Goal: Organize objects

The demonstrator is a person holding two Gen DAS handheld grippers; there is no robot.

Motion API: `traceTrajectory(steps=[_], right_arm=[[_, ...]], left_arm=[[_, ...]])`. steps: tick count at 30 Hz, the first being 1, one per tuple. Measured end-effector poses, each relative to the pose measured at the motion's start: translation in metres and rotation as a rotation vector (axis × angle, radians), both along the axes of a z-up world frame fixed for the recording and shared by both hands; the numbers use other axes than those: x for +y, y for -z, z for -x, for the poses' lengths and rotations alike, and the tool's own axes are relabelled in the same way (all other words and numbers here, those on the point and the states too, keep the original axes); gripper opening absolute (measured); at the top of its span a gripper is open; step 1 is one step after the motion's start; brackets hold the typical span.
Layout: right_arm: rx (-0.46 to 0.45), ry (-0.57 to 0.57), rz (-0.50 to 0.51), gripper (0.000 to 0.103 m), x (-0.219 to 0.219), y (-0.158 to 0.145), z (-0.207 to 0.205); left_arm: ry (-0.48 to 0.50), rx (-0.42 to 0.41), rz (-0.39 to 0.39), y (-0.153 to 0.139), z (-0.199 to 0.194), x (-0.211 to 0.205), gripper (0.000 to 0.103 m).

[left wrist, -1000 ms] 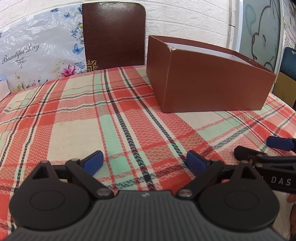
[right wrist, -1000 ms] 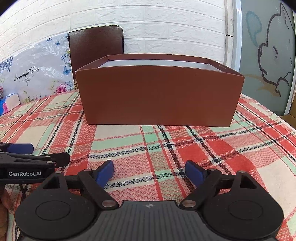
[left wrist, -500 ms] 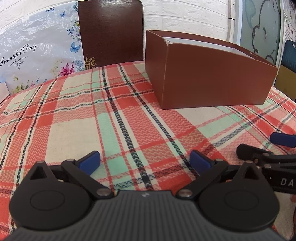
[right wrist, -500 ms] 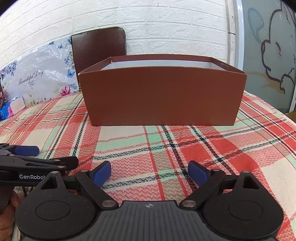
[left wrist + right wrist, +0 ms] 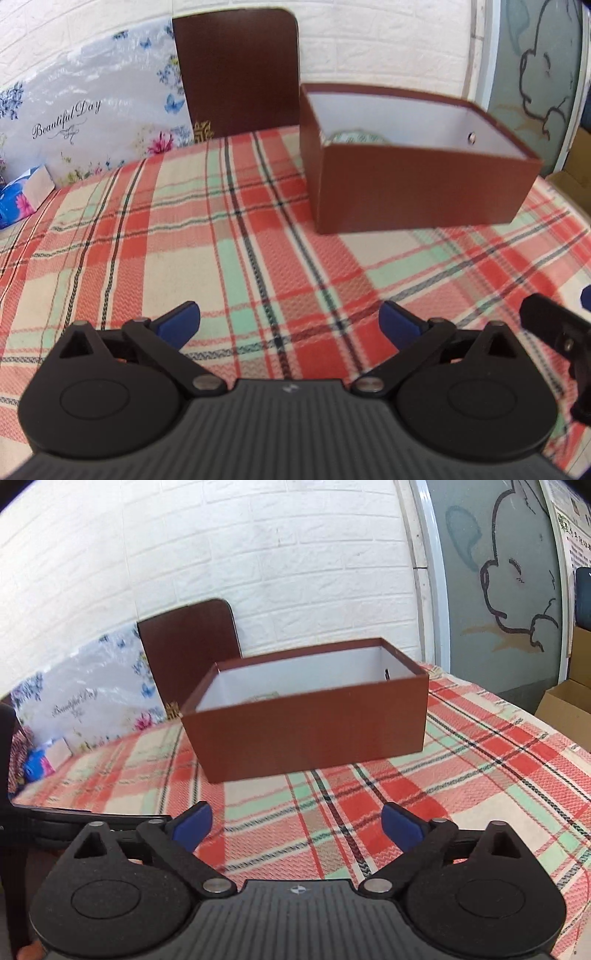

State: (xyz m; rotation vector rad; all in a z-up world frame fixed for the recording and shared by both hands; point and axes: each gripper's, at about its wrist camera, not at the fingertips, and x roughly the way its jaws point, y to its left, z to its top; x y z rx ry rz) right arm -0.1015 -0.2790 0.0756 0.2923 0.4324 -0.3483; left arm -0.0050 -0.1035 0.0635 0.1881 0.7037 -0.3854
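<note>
A brown open-topped box [image 5: 424, 184] [image 5: 306, 731] with a white lining stands on the plaid tablecloth [image 5: 221, 258], beyond both grippers. A pale green patterned item [image 5: 354, 137] [image 5: 264, 697] shows low inside it, mostly hidden by the front wall. My left gripper [image 5: 290, 323] hangs above the cloth, open, with nothing between its blue pads. My right gripper [image 5: 297, 827] is to its right, its jaws opening, also with only cloth between them. Part of the right gripper [image 5: 554, 332] shows at the left wrist view's right edge, and part of the left gripper [image 5: 74, 821] at the right wrist view's left edge.
A dark brown chair back [image 5: 240, 74] [image 5: 188, 642] stands behind the table by the white brick wall. A floral plastic-wrapped package [image 5: 92, 122] leans at the back left, with a blue tissue pack [image 5: 22, 195] beside it. Cardboard boxes [image 5: 569, 709] sit past the table's right edge.
Both grippers have risen, so the box's white inside and the item in it now show. The right gripper's jaws have spread wider and its view has tilted.
</note>
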Motion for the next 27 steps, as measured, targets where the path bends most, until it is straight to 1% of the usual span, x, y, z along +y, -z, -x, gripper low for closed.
traceTrajectory(steps=[2, 4, 6, 8, 11, 15, 18, 23, 27], right_arm=[[-0.004, 0.006, 0.001, 0.102, 0.000, -0.009, 0.003], [0.002, 0.018, 0.005, 0.102, 0.002, -0.018, 0.005], [0.027, 0.028, 0.010, 0.102, 0.004, -0.023, 0.005], [0.038, 0.047, 0.011, 0.102, 0.005, -0.025, 0.004], [0.008, 0.079, -0.003, 0.102, 0.003, -0.025, 0.009], [-0.008, 0.107, -0.024, 0.102, -0.001, -0.021, 0.013], [-0.005, 0.109, -0.039, 0.102, -0.001, -0.018, 0.013], [-0.017, 0.107, -0.025, 0.102, 0.005, -0.019, 0.015], [-0.042, 0.128, -0.007, 0.102, 0.008, -0.022, 0.019]], left_arm=[[-0.001, -0.010, -0.001, -0.008, 0.005, -0.001, 0.103], [-0.018, -0.025, -0.042, -0.014, 0.008, -0.005, 0.103], [-0.054, -0.052, -0.091, -0.018, 0.011, -0.007, 0.103], [-0.073, -0.076, -0.116, -0.021, 0.014, -0.007, 0.103], [-0.073, -0.078, -0.095, -0.026, 0.015, -0.003, 0.103], [-0.082, -0.091, -0.099, -0.027, 0.018, -0.003, 0.103], [-0.073, -0.079, -0.092, -0.026, 0.020, -0.004, 0.103], [-0.058, -0.095, -0.086, -0.028, 0.025, -0.007, 0.103], [-0.063, -0.127, -0.121, -0.030, 0.030, -0.011, 0.103]])
